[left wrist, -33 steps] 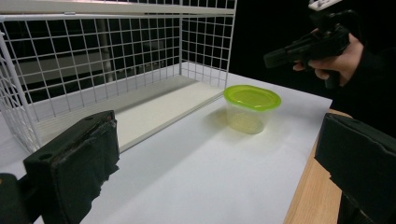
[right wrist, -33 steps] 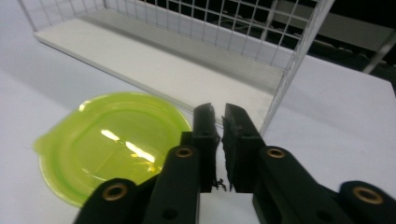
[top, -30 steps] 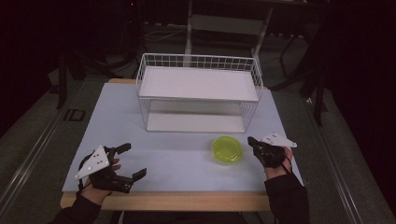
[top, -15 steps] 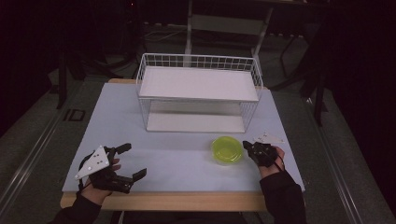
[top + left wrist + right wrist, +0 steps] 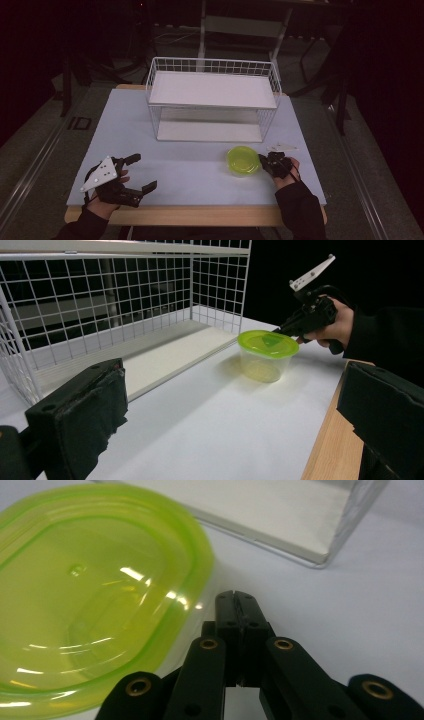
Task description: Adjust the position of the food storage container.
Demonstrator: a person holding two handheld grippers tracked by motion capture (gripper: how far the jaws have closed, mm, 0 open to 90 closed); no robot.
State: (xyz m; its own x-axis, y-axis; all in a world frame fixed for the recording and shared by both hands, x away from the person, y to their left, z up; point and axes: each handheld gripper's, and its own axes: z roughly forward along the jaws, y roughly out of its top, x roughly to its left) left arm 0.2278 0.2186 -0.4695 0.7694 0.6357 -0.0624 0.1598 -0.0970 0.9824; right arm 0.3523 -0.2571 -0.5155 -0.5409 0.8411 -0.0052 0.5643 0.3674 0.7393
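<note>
At the near left of the pale blue-grey tabletop [image 5: 200, 170], the left hand-held gripper [image 5: 141, 173] rested low with its two black jaws spread wide apart and nothing between them; from its own view the padded jaws framed the scene well short of any object, so this hand had no part in the work yet. Farther back, in the middle of the tabletop, stood the white wire-mesh shelf rack [image 5: 212, 102], its upper board and its lower board both bare. To the right of centre, just in front of the rack's near right corner, sat the small translucent lime-green plastic container with a snap-on lid [image 5: 243, 160], upright on the tabletop and with the lid on. Just beside it on the right, the right hand-held gripper [image 5: 263, 161] pointed at the container's rim with its jaws clenched together, tips closed on nothing and lying right at the lid's edge [image 5: 200, 587]; whether they touched it could not be told. Judged from this, the job was at its very start: the container was neither grasped nor lifted, and, if the rack was its goal, reaching, gripping, carrying and placing it all remained to be done.
</note>
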